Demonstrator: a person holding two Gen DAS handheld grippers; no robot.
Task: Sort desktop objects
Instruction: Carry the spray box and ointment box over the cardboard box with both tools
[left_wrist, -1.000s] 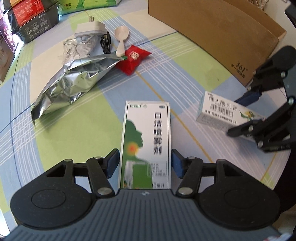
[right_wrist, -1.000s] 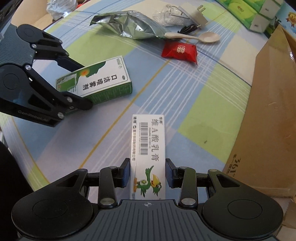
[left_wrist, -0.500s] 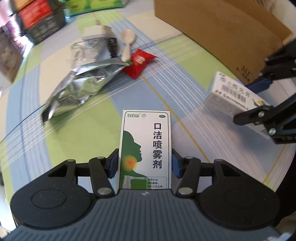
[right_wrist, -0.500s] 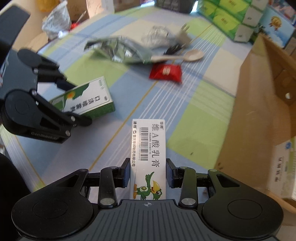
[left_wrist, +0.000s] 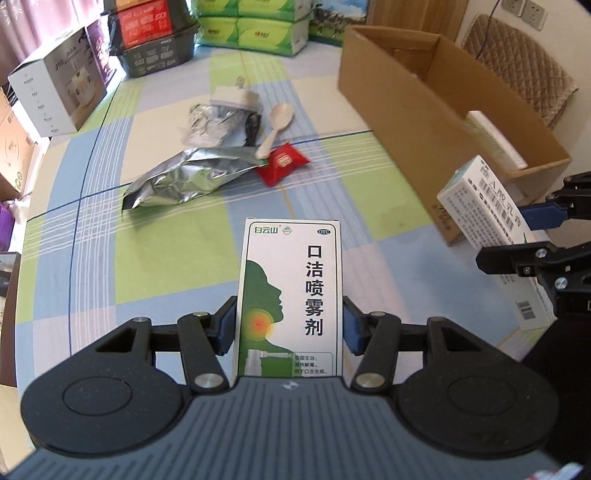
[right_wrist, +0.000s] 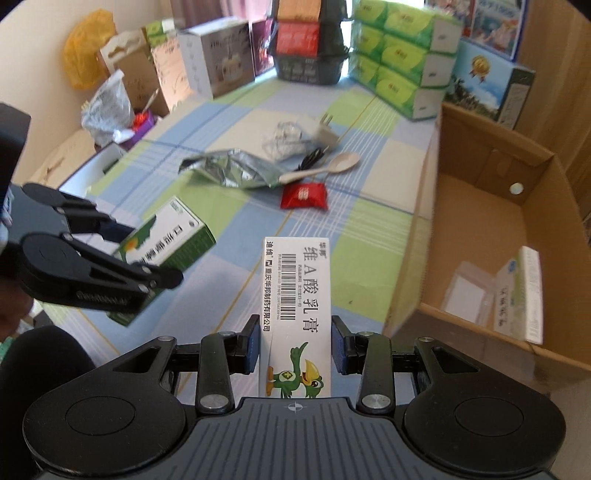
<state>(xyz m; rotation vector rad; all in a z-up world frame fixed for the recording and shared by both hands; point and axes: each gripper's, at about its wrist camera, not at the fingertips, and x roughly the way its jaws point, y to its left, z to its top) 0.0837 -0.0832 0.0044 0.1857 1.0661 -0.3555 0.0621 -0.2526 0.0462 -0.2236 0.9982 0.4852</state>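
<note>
**Carrying two medicine cartons toward the cardboard box**

Holding one carton apiece, both grippers are raised above the checked tablecloth (left_wrist: 177, 258). The left gripper (left_wrist: 290, 326) has its blue pads pressed against the sides of the green-and-white spray carton (left_wrist: 291, 291); the right gripper (right_wrist: 294, 345) is likewise clamped on the white ointment carton (right_wrist: 297, 291), which sits beside the near corner of the cardboard box (right_wrist: 476, 229).

Progress, as a judgement: the sort is partly done. The box already contains a white-and-green carton (right_wrist: 521, 295) and a clear plastic case (right_wrist: 465, 295). Two cartons are in transit. On the cloth, clustered together, lie a foil pouch (left_wrist: 192, 177), a red sachet (left_wrist: 282, 162), a pale spoon (left_wrist: 275, 127), a white plug adapter (left_wrist: 234, 98) with black cable, and crumpled clear wrap (left_wrist: 207, 125).

Compared with one second earlier, both cartons have been lifted off the cloth; the views now sit higher, revealing the box interior, and the ointment carton has moved closer to the box.
</note>
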